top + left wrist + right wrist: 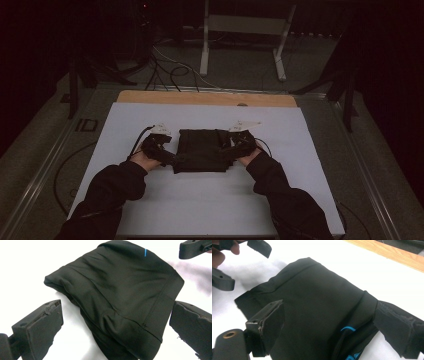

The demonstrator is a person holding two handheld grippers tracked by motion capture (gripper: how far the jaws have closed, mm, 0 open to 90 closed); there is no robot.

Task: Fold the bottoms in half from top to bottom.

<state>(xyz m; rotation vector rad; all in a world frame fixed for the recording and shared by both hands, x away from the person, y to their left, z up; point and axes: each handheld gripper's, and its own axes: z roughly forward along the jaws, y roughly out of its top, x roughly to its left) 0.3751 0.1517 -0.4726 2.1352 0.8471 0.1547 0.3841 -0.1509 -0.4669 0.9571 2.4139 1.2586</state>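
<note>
A folded black garment (pixel 202 150) lies in the middle of the white table cover (pixel 200 210). My left gripper (pixel 169 157) is at its left edge and my right gripper (pixel 228 150) at its right edge. In the left gripper view the garment (pixel 117 295) fills the gap between the wide-apart jaws of the left gripper (pixel 116 323); a short blue mark (pixel 145 252) shows near its far edge. In the right gripper view the right gripper (pixel 329 325) is also open over the garment (pixel 312 305), near a blue printed curve (pixel 348 328). Neither gripper pinches the cloth.
A wooden table edge (pixel 205 98) runs along the back of the white cover. Beyond it on the dark floor are cables (pixel 170 70) and a white metal stand (pixel 242 35). White surface lies free in front of and beside the garment.
</note>
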